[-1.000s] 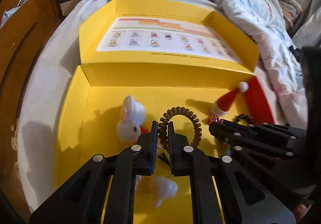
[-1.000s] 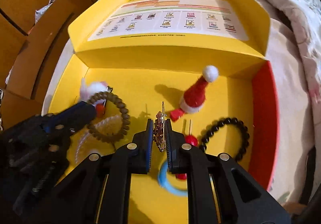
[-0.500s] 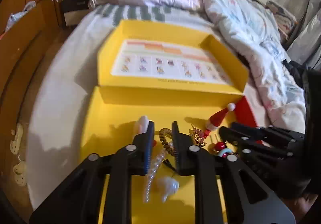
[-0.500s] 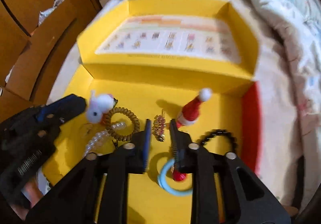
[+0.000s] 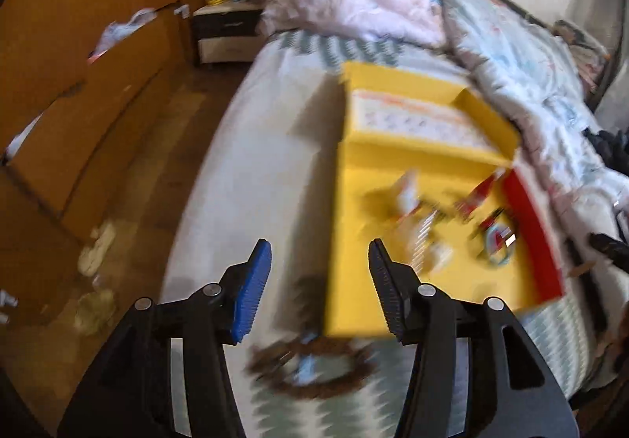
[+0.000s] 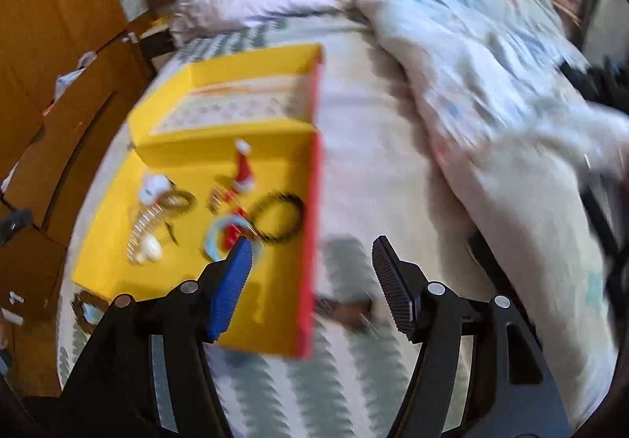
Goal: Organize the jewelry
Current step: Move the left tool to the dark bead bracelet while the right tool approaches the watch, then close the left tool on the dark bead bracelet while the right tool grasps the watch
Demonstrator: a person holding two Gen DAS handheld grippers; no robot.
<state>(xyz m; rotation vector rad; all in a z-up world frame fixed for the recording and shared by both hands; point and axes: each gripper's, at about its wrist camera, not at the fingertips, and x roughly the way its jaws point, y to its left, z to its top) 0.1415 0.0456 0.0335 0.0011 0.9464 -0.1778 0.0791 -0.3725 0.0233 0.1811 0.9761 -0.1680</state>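
Note:
A yellow box point(image 6: 118, 241) with a red side lies open on the bed. Inside it I see a brown coil band point(image 6: 179, 199), a gold ornament point(image 6: 216, 199), a white rabbit clip point(image 6: 154, 187), a red Santa-hat clip point(image 6: 244, 171), a black bead bracelet point(image 6: 280, 219), a blue ring point(image 6: 214, 241) and a pearl strand point(image 6: 143, 228). My left gripper point(image 5: 318, 281) is open and empty, left of the box point(image 5: 354, 241). A brown bead loop point(image 5: 314, 371) lies on the bedspread below it. My right gripper point(image 6: 310, 281) is open and empty over the box's red edge.
A crumpled quilt point(image 6: 491, 92) covers the right of the bed. Wooden cabinets point(image 5: 78, 57) and a floor strip point(image 5: 129, 202) run along the left. A nightstand point(image 5: 224, 29) stands at the head. A dark strap point(image 6: 346, 308) lies on the bedspread by the box.
Both grippers let go of their pieces, opened wide and pulled back and up from the box. The coil band and gold ornament now lie in the box. Both views are motion-blurred.

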